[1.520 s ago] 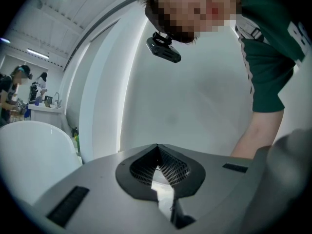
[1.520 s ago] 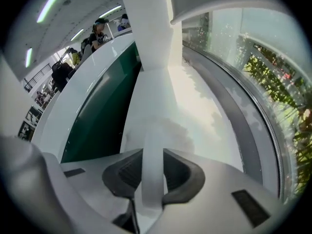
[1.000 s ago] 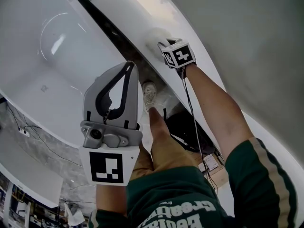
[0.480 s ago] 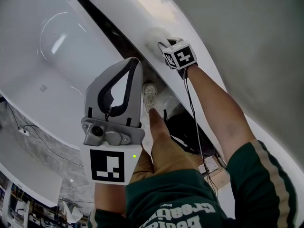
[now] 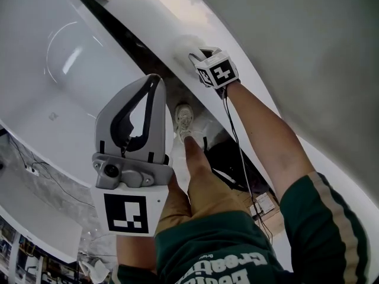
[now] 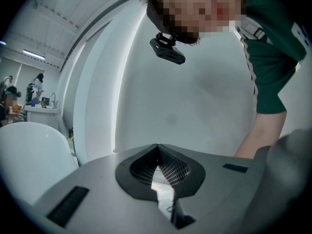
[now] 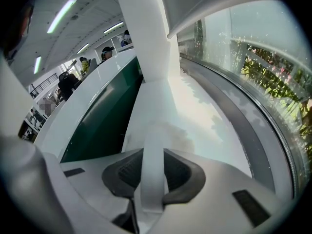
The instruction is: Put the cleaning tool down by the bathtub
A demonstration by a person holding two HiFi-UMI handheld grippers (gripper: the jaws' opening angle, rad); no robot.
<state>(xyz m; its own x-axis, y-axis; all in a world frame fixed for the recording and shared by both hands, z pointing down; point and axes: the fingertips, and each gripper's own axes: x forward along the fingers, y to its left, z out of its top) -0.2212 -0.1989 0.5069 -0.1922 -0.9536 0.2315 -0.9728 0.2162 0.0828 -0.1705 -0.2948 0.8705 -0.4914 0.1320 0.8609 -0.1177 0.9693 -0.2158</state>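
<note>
The cleaning tool (image 5: 186, 45) is white, with a fluffy pad and a flat handle (image 7: 153, 165). Its pad rests on the curved white rim of the bathtub (image 5: 237, 22). My right gripper (image 5: 199, 55) is shut on the handle, which runs straight out between the two dark pads in the right gripper view (image 7: 153, 155). My left gripper (image 5: 155, 79) is held up close to the head camera, away from the tool. Its jaws meet at the tips with nothing between them (image 6: 157, 146).
A large white tub shell (image 5: 59, 58) fills the left of the head view, with a dark gap (image 5: 127, 37) between it and the rim. The person's leg and white shoe (image 5: 185, 118) stand below the right gripper. A cable (image 5: 237, 141) hangs along the right forearm.
Both grippers have drifted a little left in the head view, the left one also lower. The right gripper's hold on the tool looks unchanged.
</note>
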